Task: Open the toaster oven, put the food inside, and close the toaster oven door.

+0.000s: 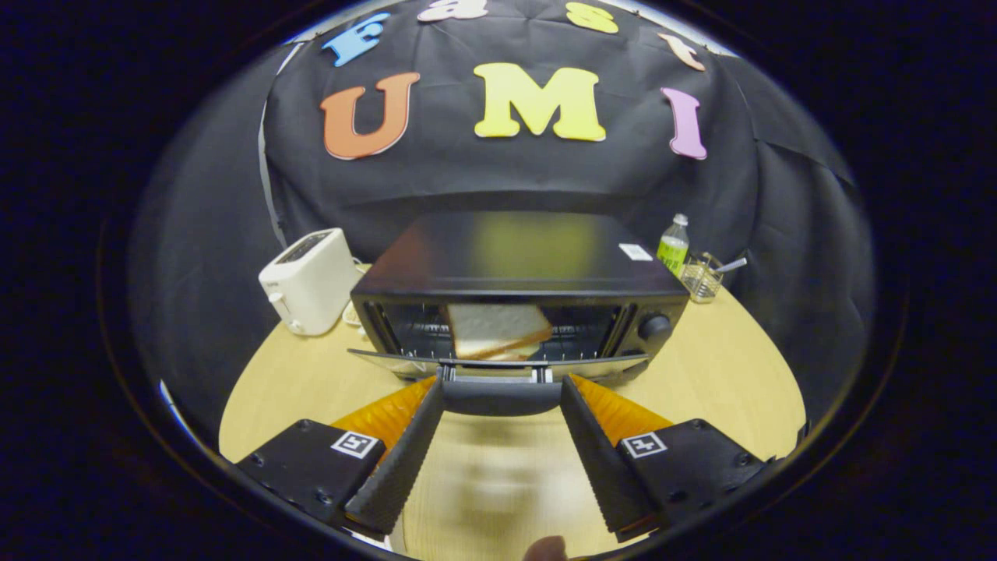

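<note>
Wooden table [716, 366]; wide-open gripper [502, 386] brackets toaster oven [514, 288] door handle [502, 395].

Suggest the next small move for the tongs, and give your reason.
Probably lift the door handle to swing the door shut: the bread already sits inside the toaster oven, and the open tongs flank the handle.

Worktop [724, 374] between the claw [502, 393] fingers is smeared by blur. The bread slice [497, 329] (inside the toaster oven [518, 296]) is partly hidden behind the lowered door [498, 365].
</note>
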Tool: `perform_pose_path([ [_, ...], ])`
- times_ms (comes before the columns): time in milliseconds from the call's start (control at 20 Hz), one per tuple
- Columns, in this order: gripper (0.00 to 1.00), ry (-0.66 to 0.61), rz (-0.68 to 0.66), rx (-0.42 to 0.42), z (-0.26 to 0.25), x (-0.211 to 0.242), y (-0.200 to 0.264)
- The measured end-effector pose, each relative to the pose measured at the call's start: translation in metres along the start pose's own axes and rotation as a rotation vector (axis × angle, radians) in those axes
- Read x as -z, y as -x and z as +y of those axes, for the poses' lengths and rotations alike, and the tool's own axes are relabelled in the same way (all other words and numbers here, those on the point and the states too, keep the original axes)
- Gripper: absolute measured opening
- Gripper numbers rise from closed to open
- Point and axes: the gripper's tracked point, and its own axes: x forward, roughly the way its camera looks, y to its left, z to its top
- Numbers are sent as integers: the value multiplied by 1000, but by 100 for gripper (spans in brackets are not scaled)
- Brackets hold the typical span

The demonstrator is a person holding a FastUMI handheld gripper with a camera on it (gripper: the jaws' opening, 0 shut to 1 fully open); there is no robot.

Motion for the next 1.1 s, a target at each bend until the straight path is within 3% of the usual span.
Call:
perform_pose_path([
  [400, 98, 32, -244, -21, -2, -109, 95],
  [600, 98, -31, -347, -29, -6, -162, 152],
  [1100, 98, -74, -434, 11, -20, -166, 248],
])
